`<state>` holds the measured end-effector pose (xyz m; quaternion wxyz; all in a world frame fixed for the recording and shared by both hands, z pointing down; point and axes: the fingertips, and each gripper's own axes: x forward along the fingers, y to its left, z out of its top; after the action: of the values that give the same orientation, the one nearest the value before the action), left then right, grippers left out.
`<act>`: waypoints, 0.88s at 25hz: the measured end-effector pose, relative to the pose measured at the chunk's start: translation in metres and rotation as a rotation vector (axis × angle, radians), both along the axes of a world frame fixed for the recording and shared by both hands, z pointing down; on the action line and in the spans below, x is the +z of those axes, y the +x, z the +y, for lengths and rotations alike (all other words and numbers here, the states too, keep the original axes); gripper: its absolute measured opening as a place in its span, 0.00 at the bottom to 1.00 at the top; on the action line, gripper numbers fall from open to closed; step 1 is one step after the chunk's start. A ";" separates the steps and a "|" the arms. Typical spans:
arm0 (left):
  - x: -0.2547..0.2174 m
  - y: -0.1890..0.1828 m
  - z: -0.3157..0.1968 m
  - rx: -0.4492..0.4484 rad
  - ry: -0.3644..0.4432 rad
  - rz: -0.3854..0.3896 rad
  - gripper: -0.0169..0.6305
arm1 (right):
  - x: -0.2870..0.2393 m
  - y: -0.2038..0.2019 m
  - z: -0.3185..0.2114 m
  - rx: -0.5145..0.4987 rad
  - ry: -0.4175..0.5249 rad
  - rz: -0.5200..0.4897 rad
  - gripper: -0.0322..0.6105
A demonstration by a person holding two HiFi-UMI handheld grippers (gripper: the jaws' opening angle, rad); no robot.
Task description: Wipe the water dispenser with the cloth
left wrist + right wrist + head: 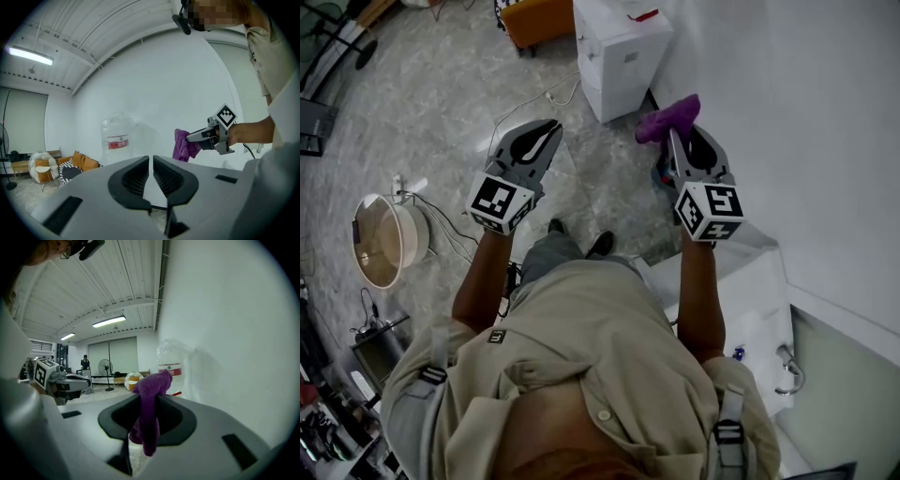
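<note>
The white water dispenser (623, 52) stands on the floor against the wall, ahead of both grippers; its clear bottle with a red label (117, 136) (171, 364) shows in both gripper views. My right gripper (675, 131) (149, 397) is shut on a purple cloth (668, 119) (150, 394), which bunches above the jaws and hangs down between them. It is held in the air short of the dispenser. The cloth (182, 145) also shows from the left side. My left gripper (551, 127) (151, 159) is shut and holds nothing, level with the right one.
A white wall (806, 112) runs along the right. A low white unit (750, 300) sits under my right arm. A round pale basket (384, 239) and cables (525, 108) lie on the marble floor at left. An orange sofa (534, 19) and a standing fan (104, 367) are farther off.
</note>
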<state>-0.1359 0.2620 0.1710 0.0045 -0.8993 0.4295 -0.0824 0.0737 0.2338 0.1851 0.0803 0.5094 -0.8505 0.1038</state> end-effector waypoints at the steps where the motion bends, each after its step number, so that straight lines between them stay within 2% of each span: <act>1: 0.001 0.004 -0.002 0.005 0.000 0.000 0.09 | 0.004 0.004 -0.001 0.005 -0.006 -0.002 0.21; 8: 0.010 0.025 -0.033 0.062 -0.016 0.002 0.09 | 0.014 0.027 -0.011 0.067 -0.024 0.002 0.21; 13: 0.009 0.046 -0.073 0.132 0.008 0.009 0.09 | 0.019 0.045 -0.031 0.129 -0.029 0.017 0.21; 22: 0.017 0.046 -0.154 0.209 -0.004 0.011 0.09 | 0.032 0.036 -0.083 0.171 -0.079 0.054 0.21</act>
<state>-0.0902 0.1078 0.1883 0.0088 -0.9396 0.3333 -0.0775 0.1096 0.1510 0.2170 0.1140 0.5791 -0.7968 0.1297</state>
